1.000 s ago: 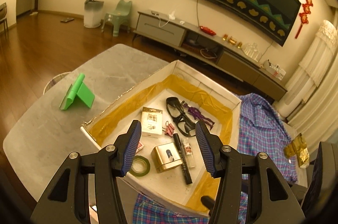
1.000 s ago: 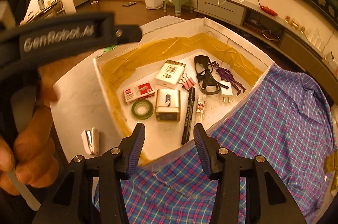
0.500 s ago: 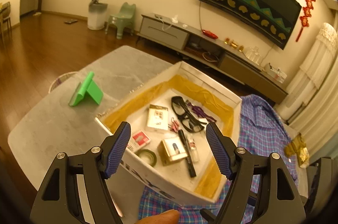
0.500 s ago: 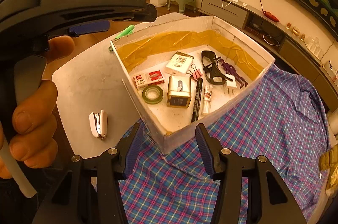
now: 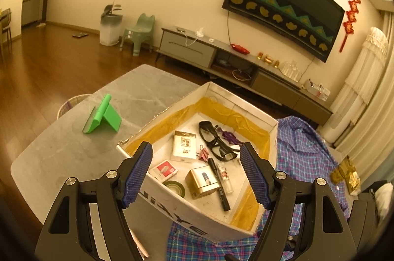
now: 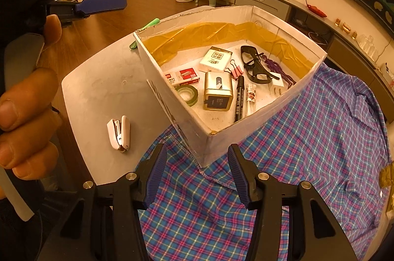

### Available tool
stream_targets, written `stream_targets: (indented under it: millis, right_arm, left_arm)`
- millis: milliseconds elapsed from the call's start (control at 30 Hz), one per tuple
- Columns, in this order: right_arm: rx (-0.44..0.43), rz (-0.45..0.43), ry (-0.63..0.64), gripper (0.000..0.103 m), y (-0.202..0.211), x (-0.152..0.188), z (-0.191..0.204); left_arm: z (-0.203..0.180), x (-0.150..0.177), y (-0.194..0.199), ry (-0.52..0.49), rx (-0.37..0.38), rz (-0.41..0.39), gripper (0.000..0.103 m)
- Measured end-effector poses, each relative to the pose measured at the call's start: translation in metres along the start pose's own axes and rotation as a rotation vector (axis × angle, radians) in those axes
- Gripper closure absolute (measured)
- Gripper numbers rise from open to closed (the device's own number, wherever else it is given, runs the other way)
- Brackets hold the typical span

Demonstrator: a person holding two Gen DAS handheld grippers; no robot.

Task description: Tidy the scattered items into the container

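- White cardboard box (image 6: 172, 98), its inner walls lined with yellow tape, sits on my grey table (image 5: 61, 145), with one corner resting on a plaid shirt (image 6: 320, 138).
- Inside it I see black glasses (image 6: 253, 66), a white card pack (image 6: 216, 59), a red-and-white staple box (image 6: 182, 77), a green tape roll (image 6: 188, 93), a gold tin (image 6: 218, 94), a black marker (image 6: 238, 98), a small vial (image 6: 251, 97), a pink binder clip (image 6: 236, 71) and a purple cord (image 6: 275, 66).
- One white stapler (image 6: 119, 133) lies outside, on the bare tabletop just left of the box and near the shirt's edge.
- My left gripper (image 5: 197, 174) hangs over the near wall of the box, fingers spread wide with nothing between the pads.
- My right gripper (image 6: 197, 172) hovers above the shirt, just short of the box's near corner; its fingers are parted and grip nothing.
- From the right wrist view I see a hand (image 6: 27, 98) wrapped around the left gripper's handle at the left edge.
- Further back on the table a green stand (image 5: 103, 118) sits well apart from the box.
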State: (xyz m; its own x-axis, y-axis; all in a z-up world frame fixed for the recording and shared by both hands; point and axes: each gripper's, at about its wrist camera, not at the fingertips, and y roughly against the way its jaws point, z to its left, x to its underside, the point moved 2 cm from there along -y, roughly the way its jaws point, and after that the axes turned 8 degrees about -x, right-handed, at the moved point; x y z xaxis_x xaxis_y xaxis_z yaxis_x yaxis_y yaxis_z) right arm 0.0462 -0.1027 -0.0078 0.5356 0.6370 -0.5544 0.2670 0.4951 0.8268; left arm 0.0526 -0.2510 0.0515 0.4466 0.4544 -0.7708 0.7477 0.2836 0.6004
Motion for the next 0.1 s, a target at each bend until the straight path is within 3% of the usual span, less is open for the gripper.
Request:
stream_targets:
  millis: [100]
  right_arm:
    - [-0.006,-0.008,0.004,0.050,0.0017,-0.0014,0.0028]
  left_arm:
    - [0.0000,-0.0002,-0.0020,-0.006,0.001,0.007,0.027]
